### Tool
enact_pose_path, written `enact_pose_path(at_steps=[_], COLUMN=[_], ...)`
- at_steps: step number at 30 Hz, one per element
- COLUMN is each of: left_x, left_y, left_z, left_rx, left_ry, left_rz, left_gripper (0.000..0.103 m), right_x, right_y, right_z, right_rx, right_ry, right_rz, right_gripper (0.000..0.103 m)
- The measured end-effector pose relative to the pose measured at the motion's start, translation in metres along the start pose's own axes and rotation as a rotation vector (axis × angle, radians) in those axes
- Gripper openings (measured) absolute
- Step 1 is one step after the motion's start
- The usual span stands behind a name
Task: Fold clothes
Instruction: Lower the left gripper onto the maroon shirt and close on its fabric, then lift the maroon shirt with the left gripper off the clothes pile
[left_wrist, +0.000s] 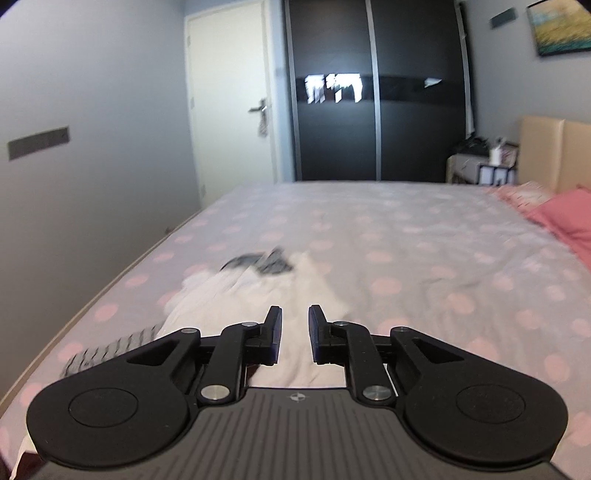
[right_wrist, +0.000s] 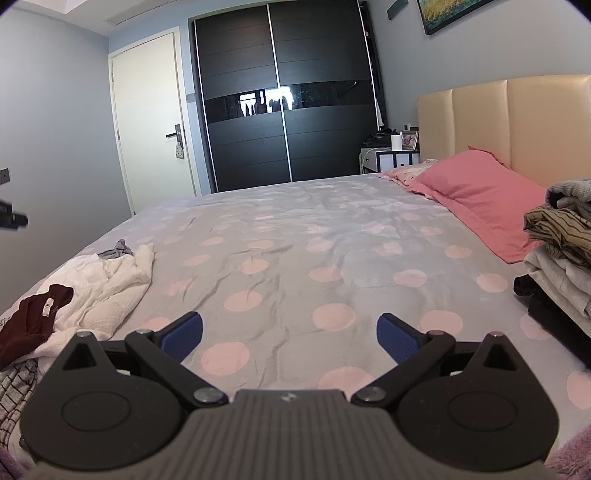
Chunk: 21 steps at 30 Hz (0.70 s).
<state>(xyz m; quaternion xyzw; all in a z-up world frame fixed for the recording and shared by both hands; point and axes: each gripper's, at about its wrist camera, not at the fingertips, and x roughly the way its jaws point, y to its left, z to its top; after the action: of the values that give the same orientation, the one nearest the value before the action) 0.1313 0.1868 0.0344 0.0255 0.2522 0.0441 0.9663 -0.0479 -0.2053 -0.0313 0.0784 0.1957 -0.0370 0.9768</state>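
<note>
A crumpled white garment (left_wrist: 258, 295) (right_wrist: 110, 280) lies on the left part of the bed, blurred in the left wrist view. A small dark grey piece (left_wrist: 266, 262) (right_wrist: 116, 249) sits at its far end. A maroon garment (right_wrist: 33, 317) and a grey striped one (left_wrist: 107, 350) (right_wrist: 14, 387) lie at its near end. My left gripper (left_wrist: 294, 308) hovers over the white garment, open with a narrow gap and nothing between its fingers. My right gripper (right_wrist: 290, 319) is wide open above bare dotted sheet (right_wrist: 295, 240), to the right of the pile.
A stack of folded clothes (right_wrist: 561, 258) sits at the right edge of the bed beside a pink pillow (right_wrist: 476, 199) and the beige headboard (right_wrist: 498, 122). Beyond the bed stand a dark wardrobe (right_wrist: 280, 103), a white door (right_wrist: 151, 118) and a nightstand (right_wrist: 391, 158).
</note>
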Motion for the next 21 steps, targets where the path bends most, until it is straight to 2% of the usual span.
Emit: enact_pose_path(at_steps=[7, 10, 12, 14, 18, 21], left_x=[0.042, 0.045, 0.046, 0.045, 0.059, 0.071], left_y=[0.044, 0.045, 0.038, 0.027, 0.01, 0.01], left_z=[-0.062, -0.084, -0.097, -0.107, -0.116, -0.12], left_rx=[-0.096, -0.061, -0.008, 0.038, 0.114, 0.097], left_ry=[0.205, 0.229, 0.233, 0.22, 0.233, 0.264], left_rz=[0.103, 0.138, 0.143, 0.147, 0.158, 0.168], left_gripper=[0.014, 0.015, 0.025, 0.057, 0.059, 0.058], right_x=[0.012, 0.02, 0.026, 0.031, 0.039, 0.044], right_y=[0.002, 0.003, 0.005, 0.008, 0.011, 0.012], right_z=[-0.005, -0.007, -0.008, -0.009, -0.011, -0.014], right_rx=[0.004, 0.012, 0.01, 0.005, 0.005, 0.003], right_ry=[0.041, 0.07, 0.086, 0.097, 0.119, 0.133], right_rz=[0.009, 0.019, 0.024, 0.026, 0.027, 0.025], right_gripper=[0.102, 0.102, 0.102, 0.102, 0.102, 0.102])
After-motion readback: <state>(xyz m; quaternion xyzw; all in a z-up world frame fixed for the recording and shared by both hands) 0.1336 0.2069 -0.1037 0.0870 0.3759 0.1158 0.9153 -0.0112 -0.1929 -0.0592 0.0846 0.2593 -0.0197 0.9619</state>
